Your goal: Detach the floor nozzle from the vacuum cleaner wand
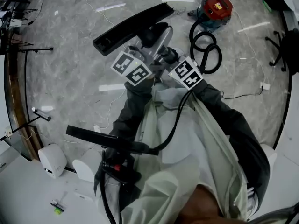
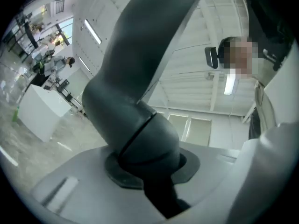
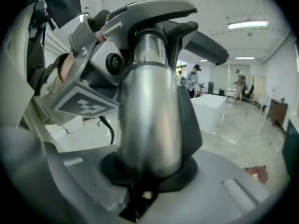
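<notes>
entry: my left gripper [image 2: 150, 183] is clenching the dark grey plastic nozzle neck [image 2: 135, 78]; my right gripper [image 3: 145, 183], just right, is grasping the shiny silver metal wand [image 3: 149, 115].

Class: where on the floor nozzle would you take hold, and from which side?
Probably the round grey neck of the nozzle, pinched crosswise, approached from the wand end: the neck is narrow enough for jaws to straddle, whereas the head is long and flat.
</notes>
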{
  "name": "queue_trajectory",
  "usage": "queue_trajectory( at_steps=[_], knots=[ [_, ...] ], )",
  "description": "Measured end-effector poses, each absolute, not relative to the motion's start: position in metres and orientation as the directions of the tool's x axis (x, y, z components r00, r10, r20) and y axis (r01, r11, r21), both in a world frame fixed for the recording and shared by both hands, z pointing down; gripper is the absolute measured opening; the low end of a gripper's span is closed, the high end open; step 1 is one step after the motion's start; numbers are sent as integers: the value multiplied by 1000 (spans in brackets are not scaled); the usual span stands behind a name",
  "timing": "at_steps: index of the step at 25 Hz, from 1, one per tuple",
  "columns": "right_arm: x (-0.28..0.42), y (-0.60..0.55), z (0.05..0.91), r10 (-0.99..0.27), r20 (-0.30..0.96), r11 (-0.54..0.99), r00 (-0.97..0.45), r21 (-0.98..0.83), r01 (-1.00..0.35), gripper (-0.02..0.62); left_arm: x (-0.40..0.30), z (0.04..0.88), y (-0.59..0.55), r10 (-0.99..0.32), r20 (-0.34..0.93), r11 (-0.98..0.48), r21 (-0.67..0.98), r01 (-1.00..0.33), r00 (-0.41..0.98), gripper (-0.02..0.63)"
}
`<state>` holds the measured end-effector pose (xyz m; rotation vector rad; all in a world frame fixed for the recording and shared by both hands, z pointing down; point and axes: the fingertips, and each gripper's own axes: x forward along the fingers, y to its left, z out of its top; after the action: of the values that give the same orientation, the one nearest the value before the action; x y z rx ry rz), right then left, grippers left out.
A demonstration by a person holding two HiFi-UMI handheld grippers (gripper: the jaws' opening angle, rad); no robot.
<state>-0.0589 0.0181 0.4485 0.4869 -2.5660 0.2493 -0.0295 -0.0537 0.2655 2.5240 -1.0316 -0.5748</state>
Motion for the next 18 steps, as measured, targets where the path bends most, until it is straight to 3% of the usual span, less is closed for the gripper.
queue_trajectory(
  at_steps=[2,4,10,14,16,18],
  knots=[
    [-60,13,442,-334,505,909,-796,-51,-414,71,-31,260,-56,-741,-214,-652,456,-606,637,81],
    [-63,15,436,-279,496,932,-822,-65,-355,72,-31,252,-53,-717,-240,-682,436,-587,654,81],
    [-51,50,422,183,439,969,-879,-232,86,81,-12,225,-25,-475,-423,-875,317,-365,771,83],
    [-40,72,419,379,413,913,-828,-310,264,81,3,223,1,-247,-504,-960,245,-137,827,81],
    [-43,67,422,324,415,929,-850,-310,203,80,-3,227,-9,-314,-498,-941,280,-193,808,81],
    [-51,50,422,144,431,965,-891,-262,29,71,-13,228,-29,-468,-447,-877,338,-341,762,92]
  ],
)
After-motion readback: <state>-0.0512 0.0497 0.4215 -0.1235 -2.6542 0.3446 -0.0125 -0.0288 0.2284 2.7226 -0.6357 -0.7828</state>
